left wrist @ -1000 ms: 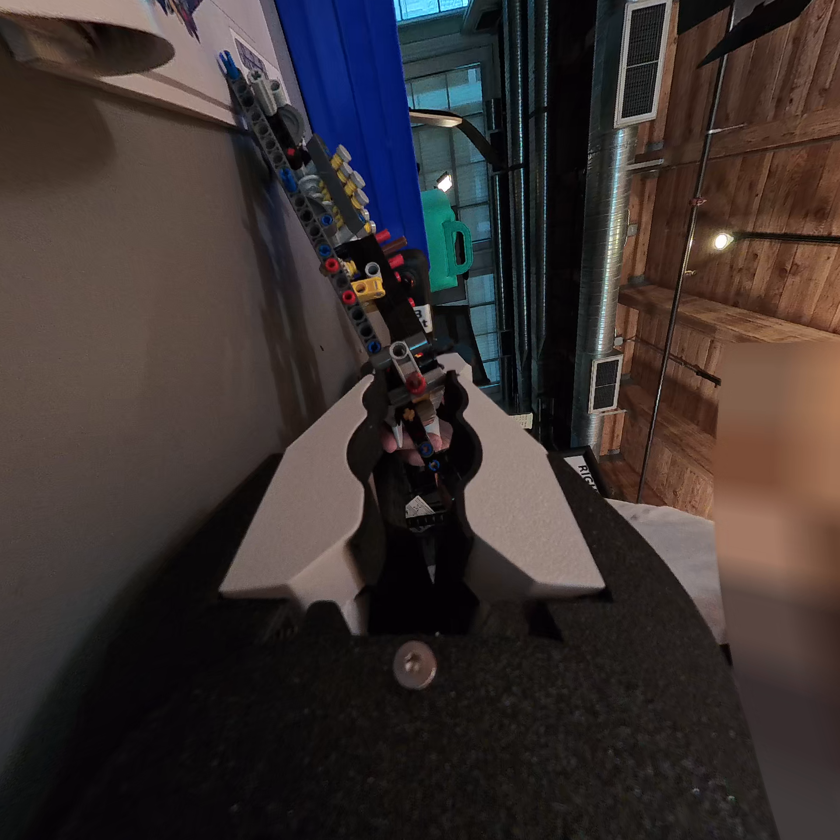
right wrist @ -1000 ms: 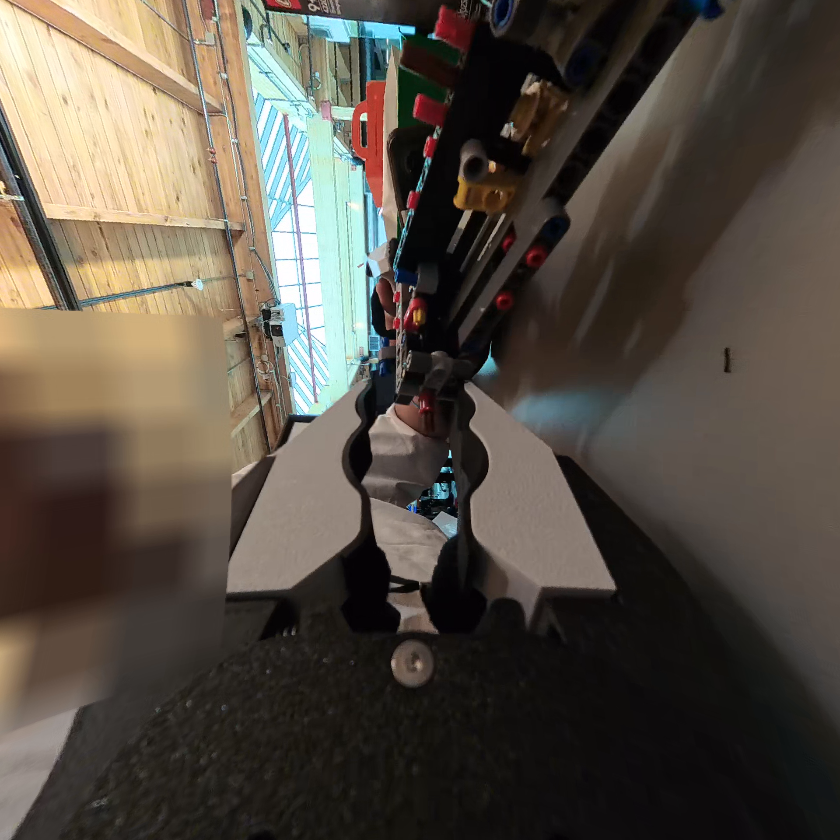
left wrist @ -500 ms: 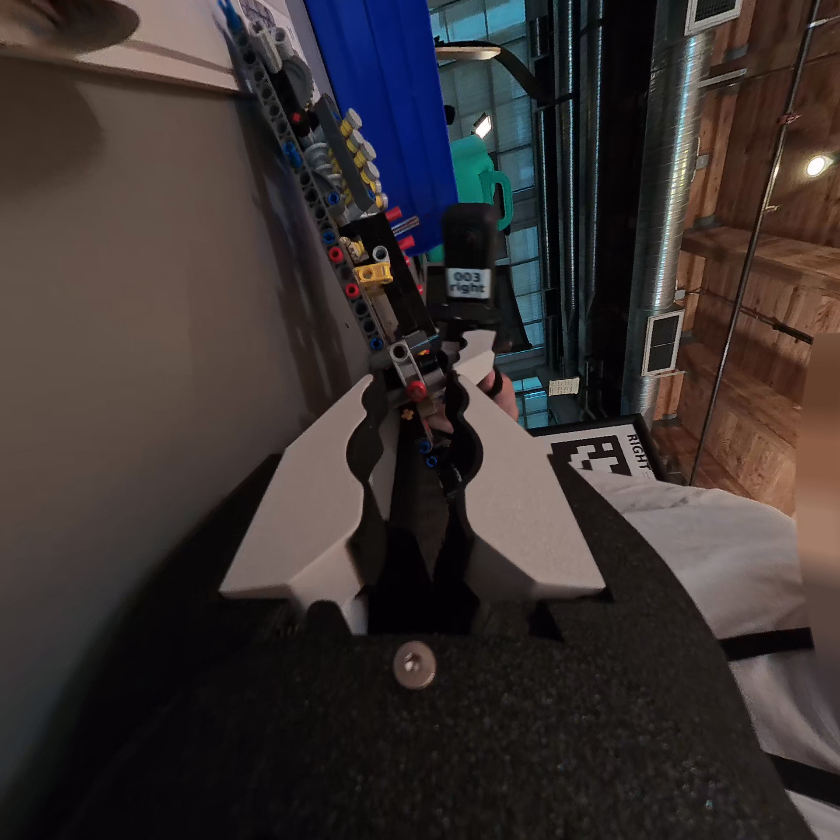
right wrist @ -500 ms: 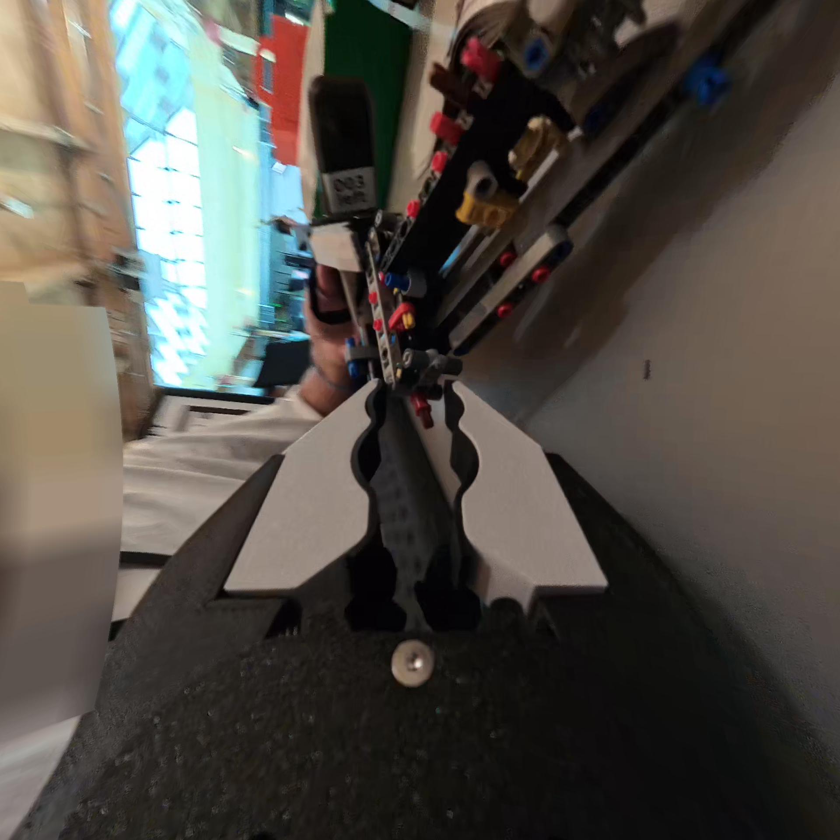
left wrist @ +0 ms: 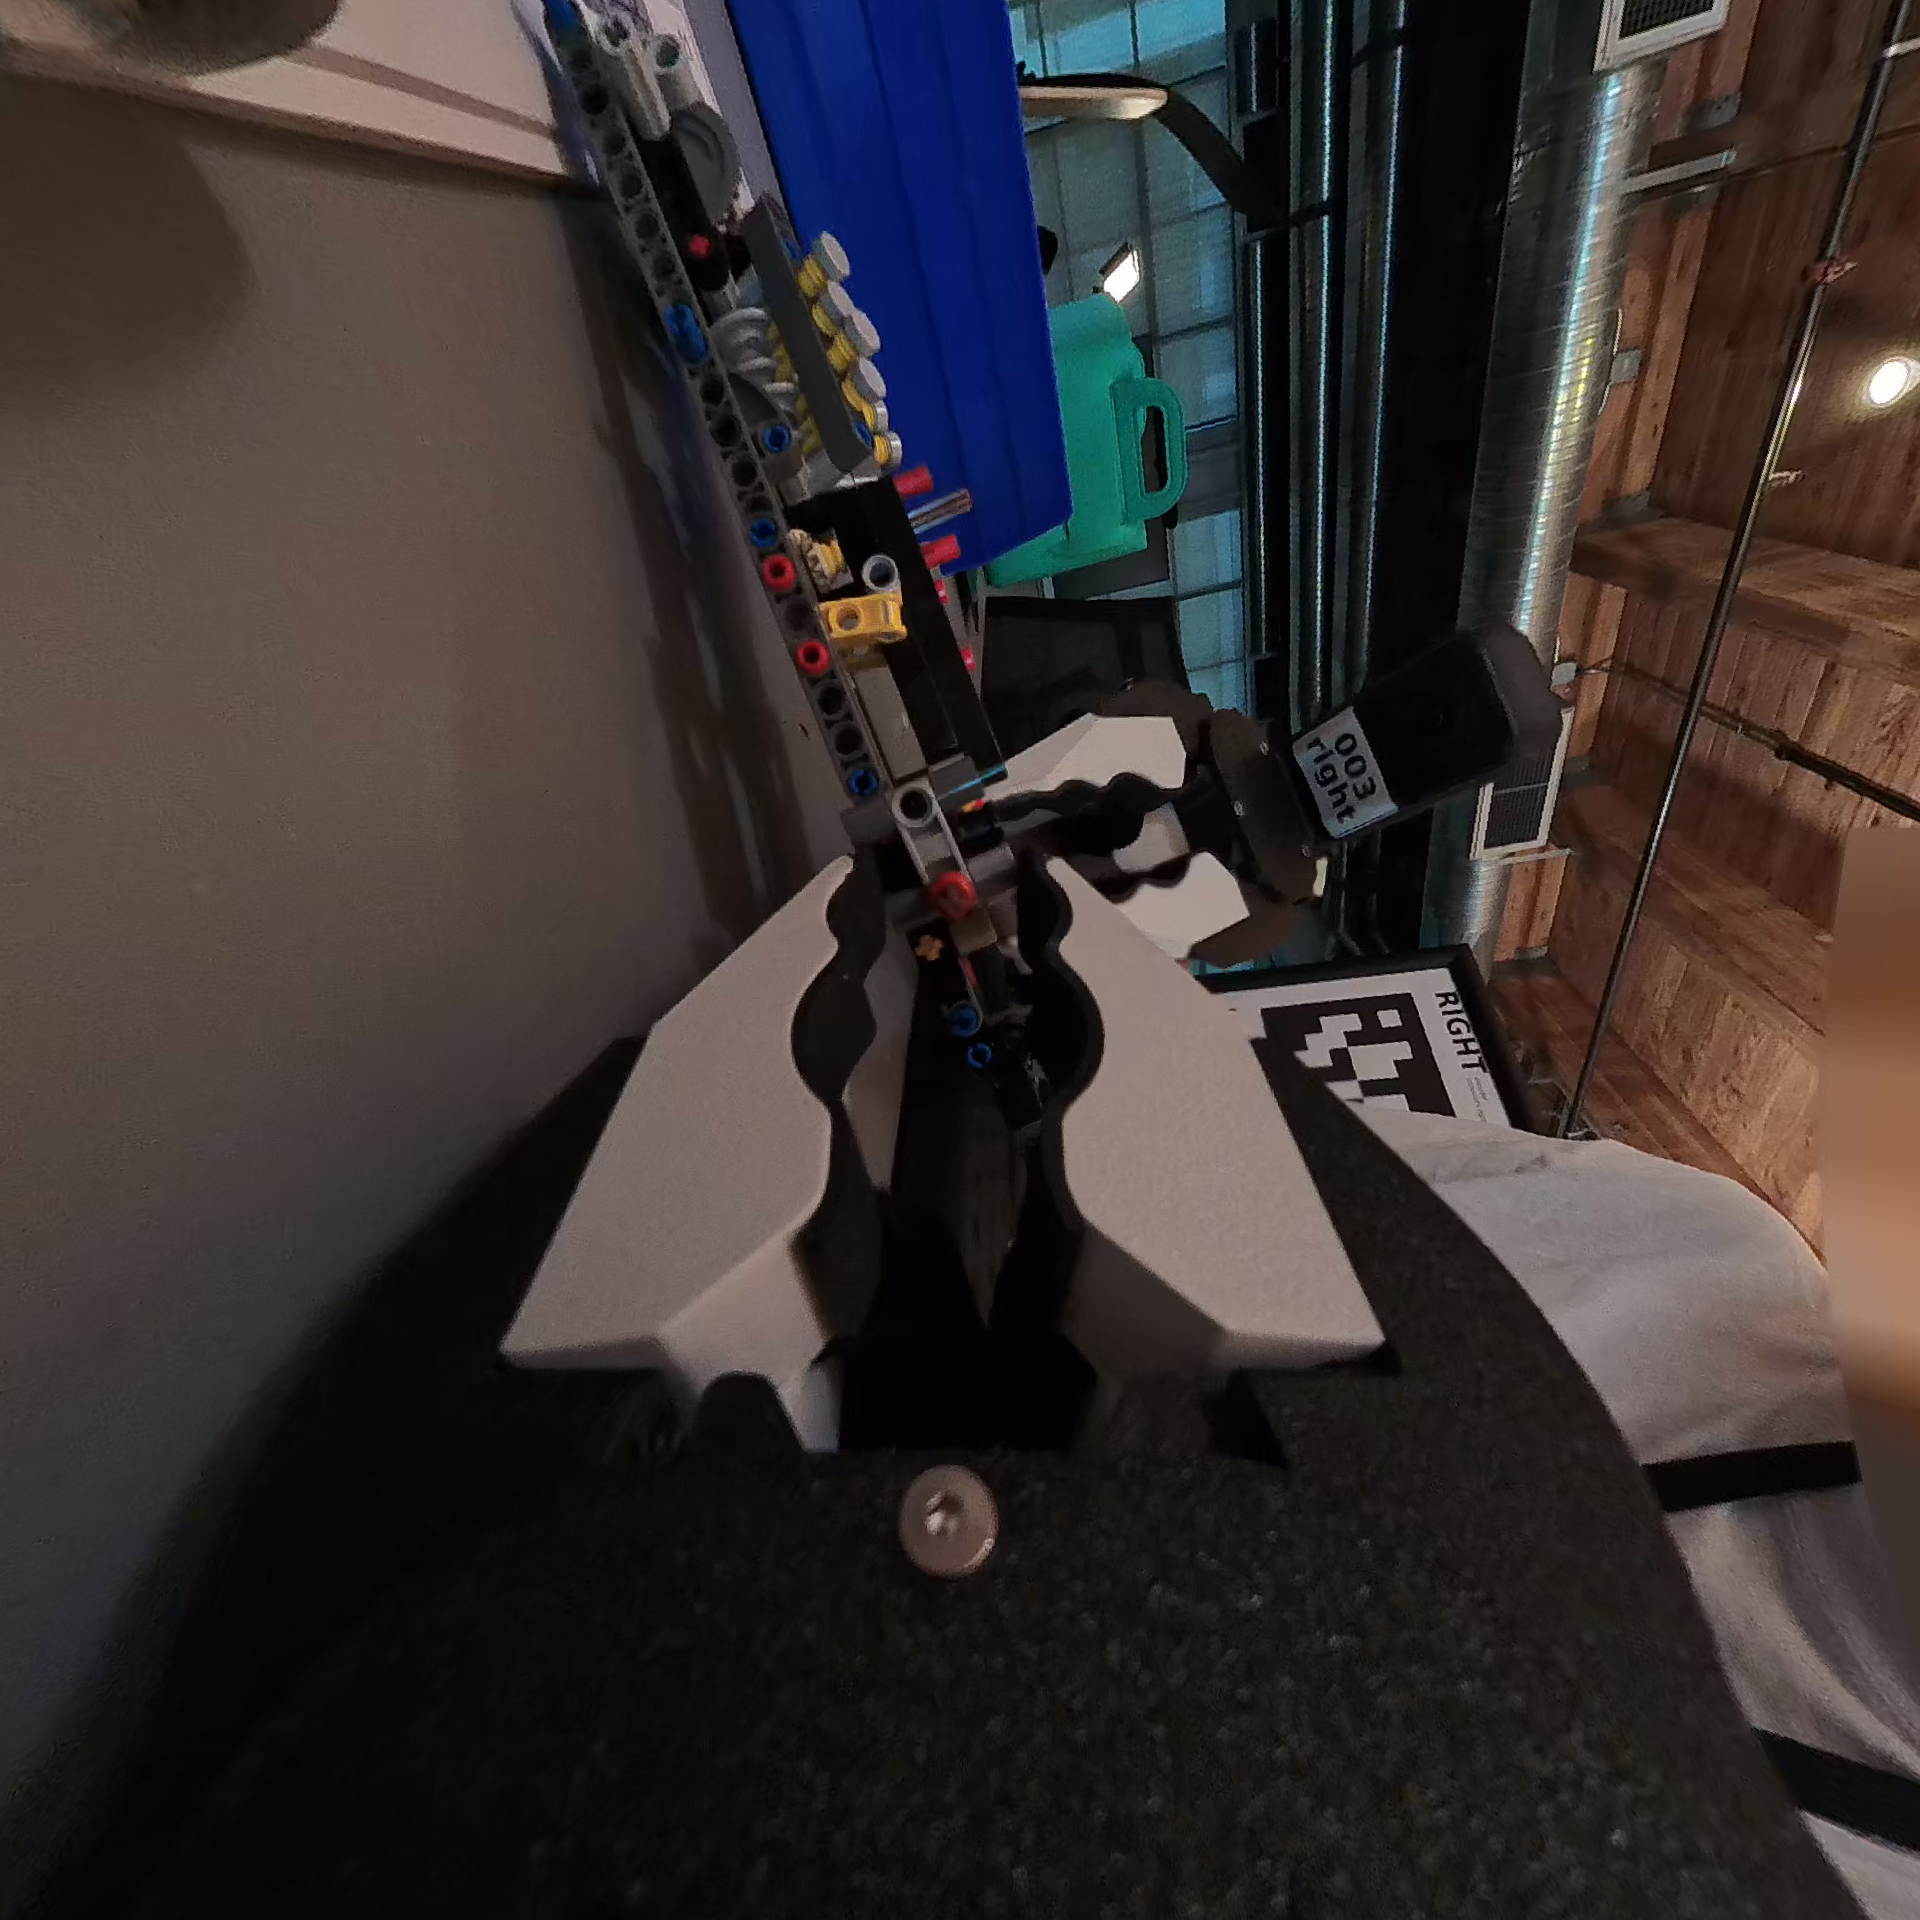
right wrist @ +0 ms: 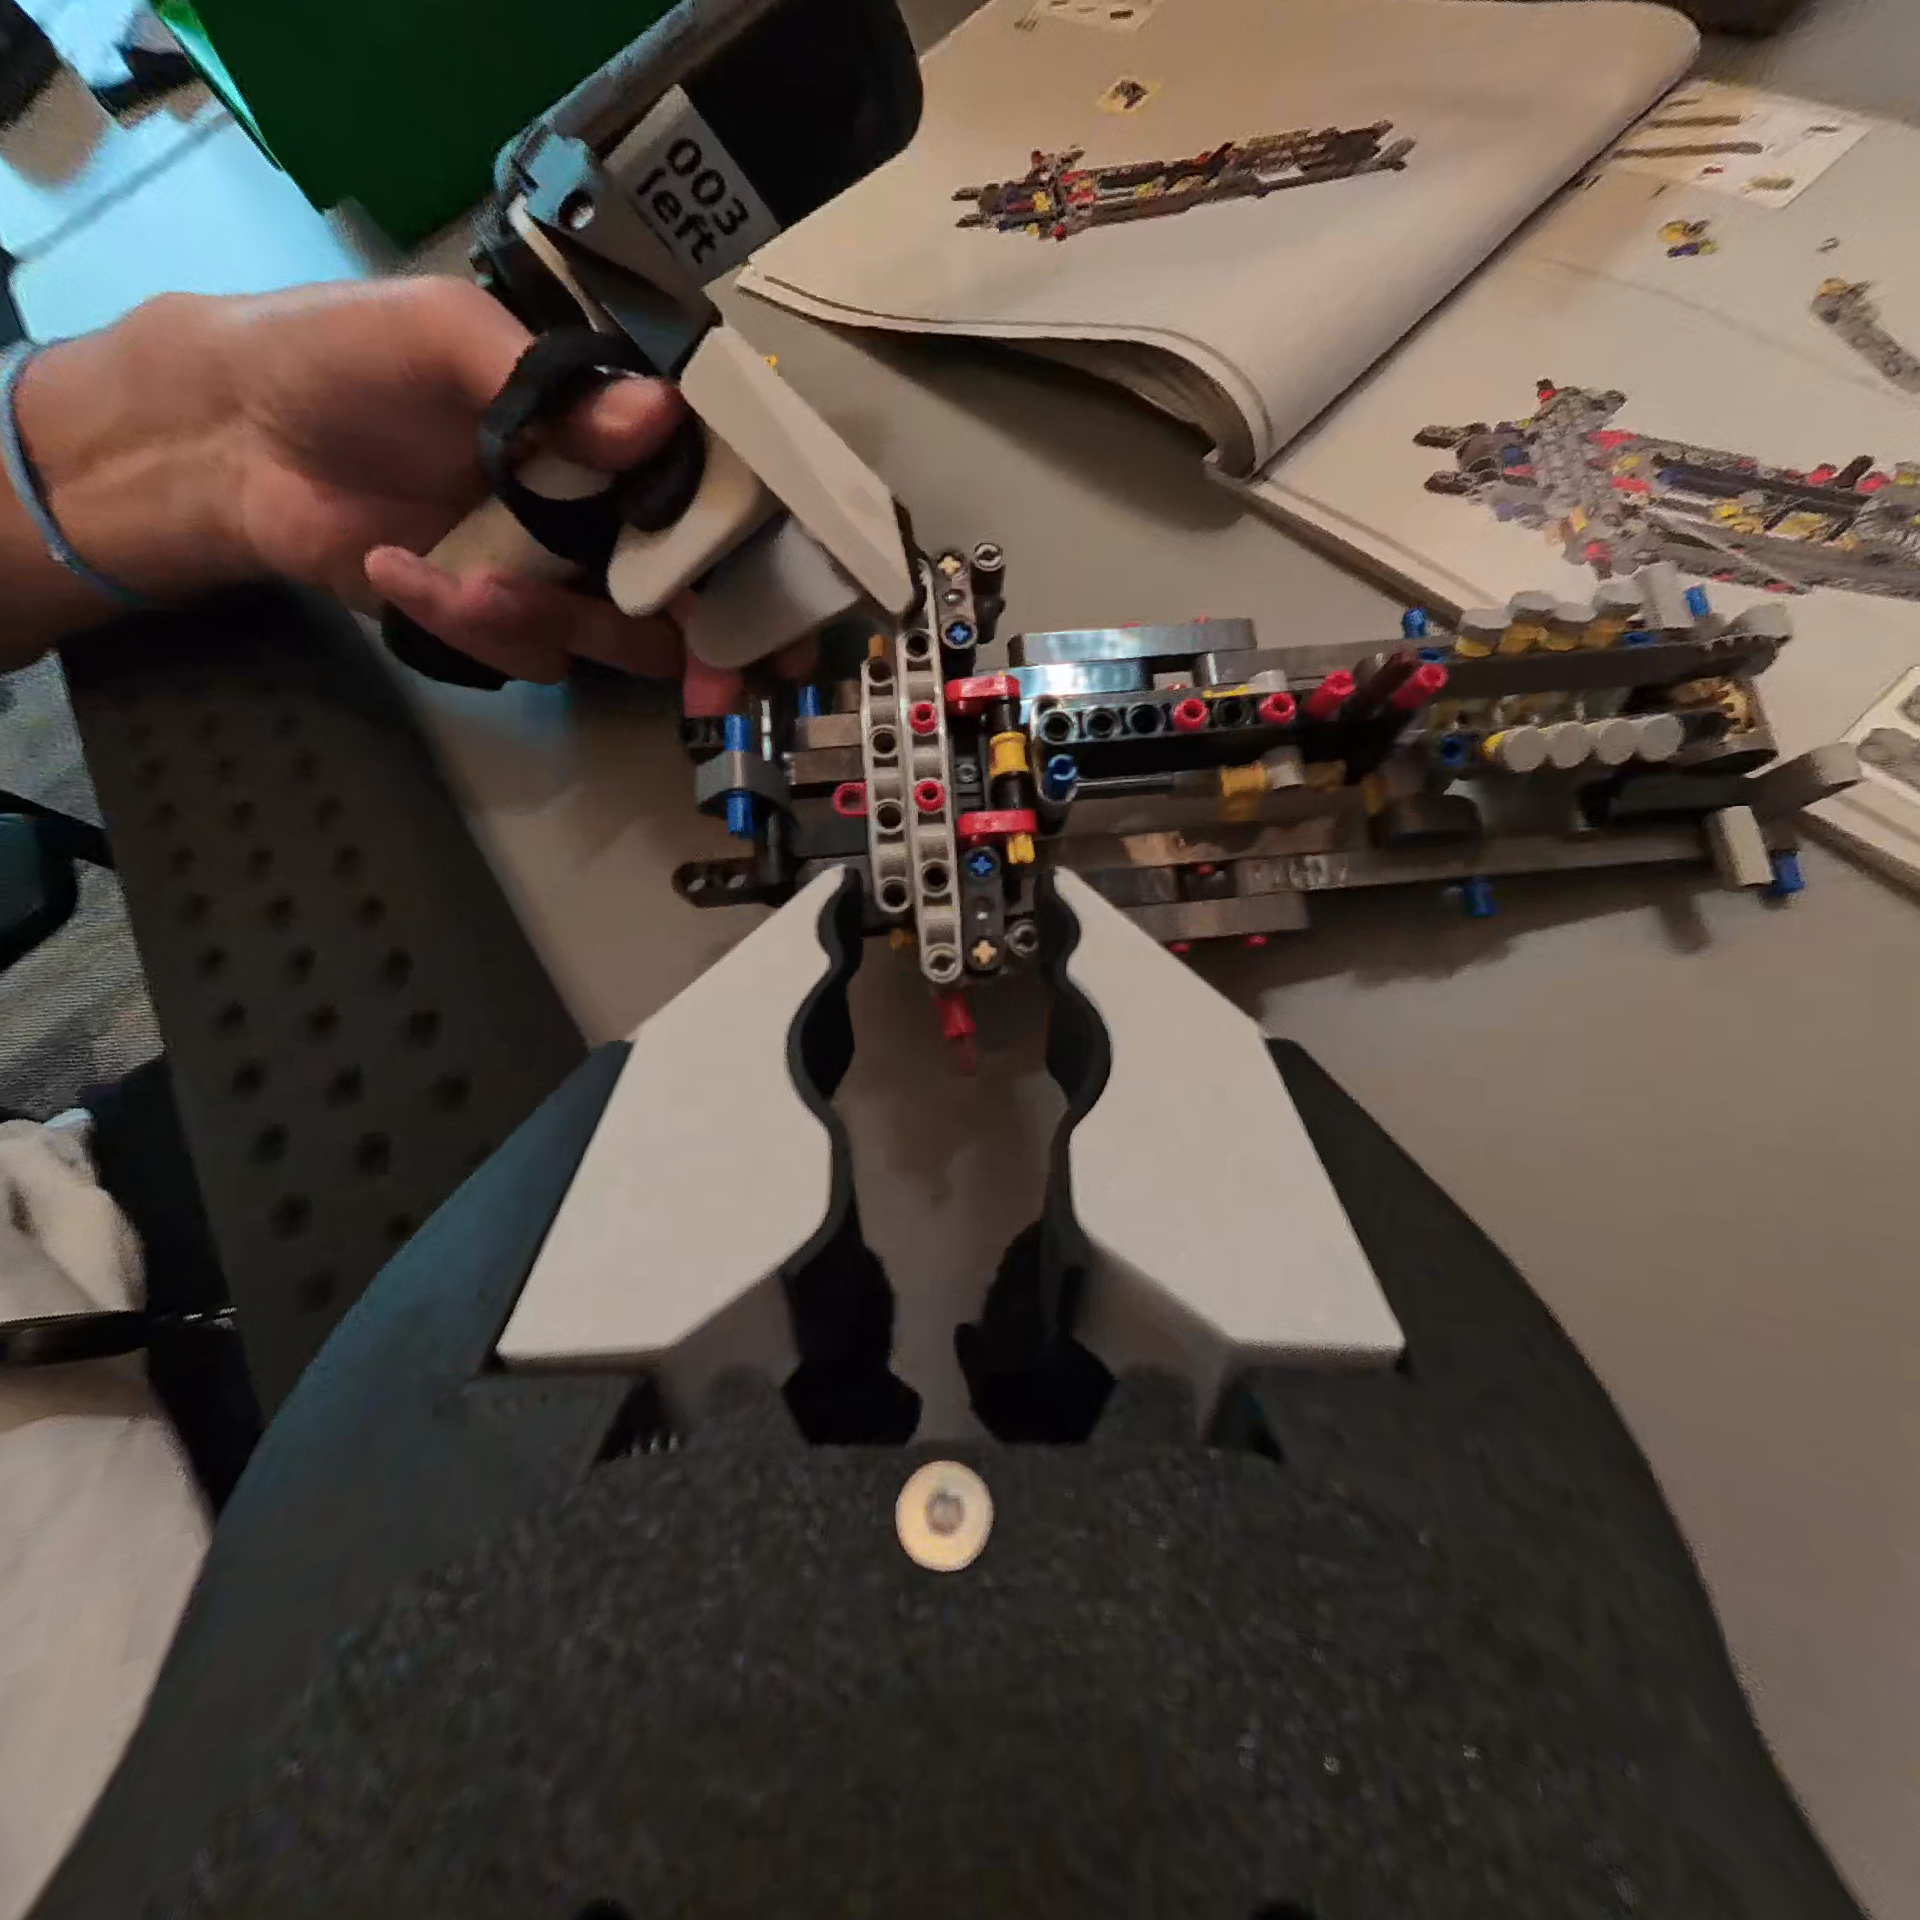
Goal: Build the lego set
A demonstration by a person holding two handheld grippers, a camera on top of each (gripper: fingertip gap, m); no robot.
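Observation:
The long lego model (right wrist: pixel 1247 748) lies flat on the grey table (right wrist: pixel 1558 1143), a chassis of dark beams with red, blue and yellow pins. A grey cross frame (right wrist: pixel 914 790) runs across its left end. My right gripper (right wrist: pixel 951 904) is shut on the near end of that frame. My left gripper (right wrist: pixel 904 592), held by a hand (right wrist: pixel 260 447), grips the far end. In the left wrist view my left gripper (left wrist: pixel 945 894) is shut on the frame, the model (left wrist: pixel 821 582) stretches away, and the right gripper (left wrist: pixel 1039 816) meets it from the right.
An open instruction booklet (right wrist: pixel 1195 208) and its spread pages (right wrist: pixel 1662 468) lie beyond the model. A green box (right wrist: pixel 364 104) stands at the back left. A black perforated chair (right wrist: pixel 312 935) is beside the table's left edge. A blue bin (left wrist: pixel 914 260) and a teal jug (left wrist: pixel 1112 447) stand behind.
The right wrist view has swung from a sideways look to looking down on the table. In the left wrist view the right gripper has shifted to the right. Both grippers stay on the frame.

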